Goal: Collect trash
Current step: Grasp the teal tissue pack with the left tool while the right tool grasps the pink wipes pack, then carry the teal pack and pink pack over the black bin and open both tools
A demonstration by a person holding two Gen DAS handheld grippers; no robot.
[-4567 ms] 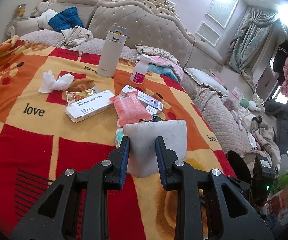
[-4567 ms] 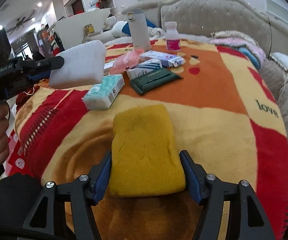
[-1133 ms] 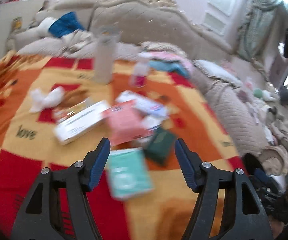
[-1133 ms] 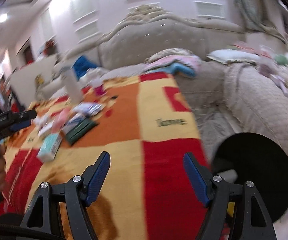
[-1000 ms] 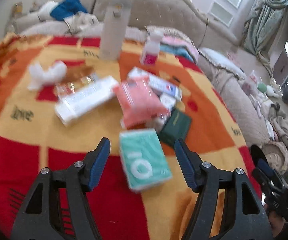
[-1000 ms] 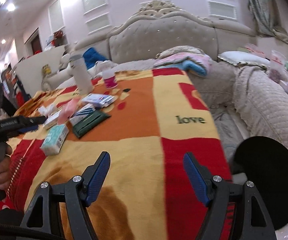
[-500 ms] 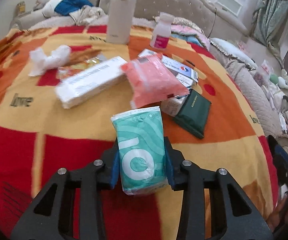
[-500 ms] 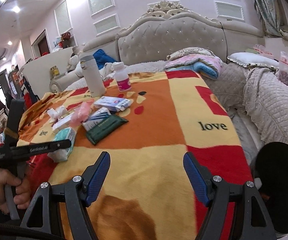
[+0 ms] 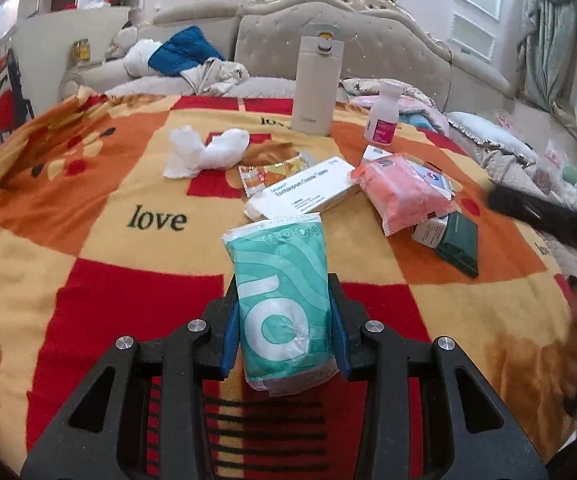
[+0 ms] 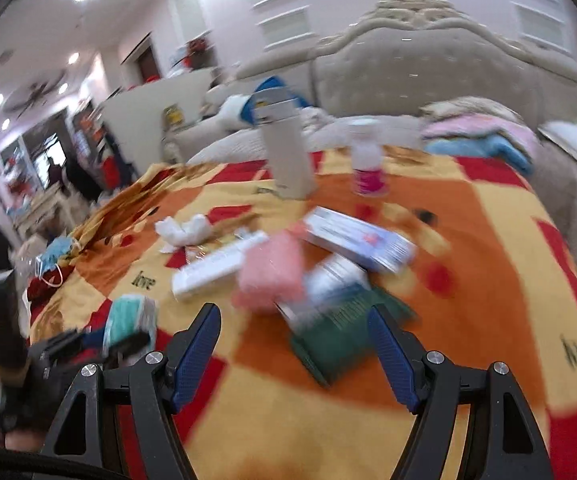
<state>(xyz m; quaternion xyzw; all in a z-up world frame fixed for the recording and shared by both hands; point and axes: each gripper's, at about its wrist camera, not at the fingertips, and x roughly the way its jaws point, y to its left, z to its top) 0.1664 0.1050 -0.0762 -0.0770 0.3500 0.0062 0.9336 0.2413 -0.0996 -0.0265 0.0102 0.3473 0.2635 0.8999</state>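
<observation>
Bed spread with a fleecy blanket (image 9: 88,280) in red, orange and yellow squares, the word "love" woven in; the clutter lies in a loose band across its middle, all within reach of both hands

Far left, crumpled white tissue (image 9: 204,152) — soft, shapeless, the likeliest plain rubbish here. Beside it a crinkled foil wrapper (image 9: 272,172), glossy orange and gold, lying flat

Left gripper (image 9: 284,320): jaws drawn in on the teal tissue pack (image 9: 284,296), blue pads pressing both long sides. The soft plastic film puckers near the grip (it gives under pressure, so a side clamp suits it). The pack sticks out forward past the fingers, over the blanket's near red square

Centre: long white carton (image 9: 308,194), stiff card with printed text, overlapping the wrapper. Behind stands a tall cream flask (image 9: 314,84), smooth and upright, and a small white bottle (image 9: 384,114) with a pink label

Right of centre: pink plastic pack (image 9: 404,196), slippery and pillow-shaped, lying over a small box; a dark green wallet-like pouch (image 9: 458,244) at the pile's edge

Right gripper (image 10: 294,360): jaws wide apart, nothing between them, aimed at the green pouch, probably for the next pick; this view is motion-blurred
</observation>
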